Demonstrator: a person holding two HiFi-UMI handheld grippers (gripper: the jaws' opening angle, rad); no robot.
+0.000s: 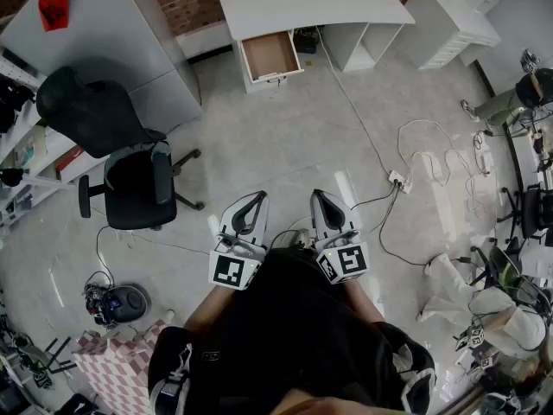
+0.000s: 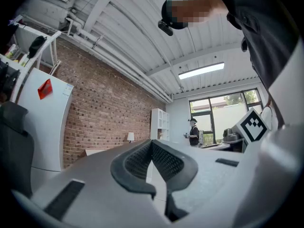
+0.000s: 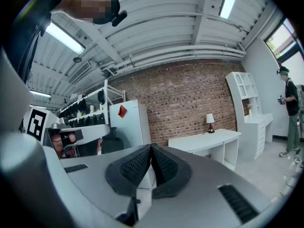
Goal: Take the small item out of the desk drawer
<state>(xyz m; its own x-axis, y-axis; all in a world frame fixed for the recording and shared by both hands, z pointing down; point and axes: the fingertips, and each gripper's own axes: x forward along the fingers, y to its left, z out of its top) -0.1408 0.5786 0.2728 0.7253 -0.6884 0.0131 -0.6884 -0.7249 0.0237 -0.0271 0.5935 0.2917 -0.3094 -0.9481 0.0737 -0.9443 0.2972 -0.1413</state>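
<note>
Standing well back from the white desk [image 1: 311, 3], the person holds the left gripper [image 1: 256, 199] and right gripper [image 1: 320, 197] level at the waist, each with jaws closed together on nothing. The desk drawer [image 1: 270, 55] stands pulled open; any small item inside is too small to make out

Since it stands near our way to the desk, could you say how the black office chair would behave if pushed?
The black office chair would probably roll easily: star base on smooth floor. Its tall backrest suggests it may rock if pushed high.
</note>
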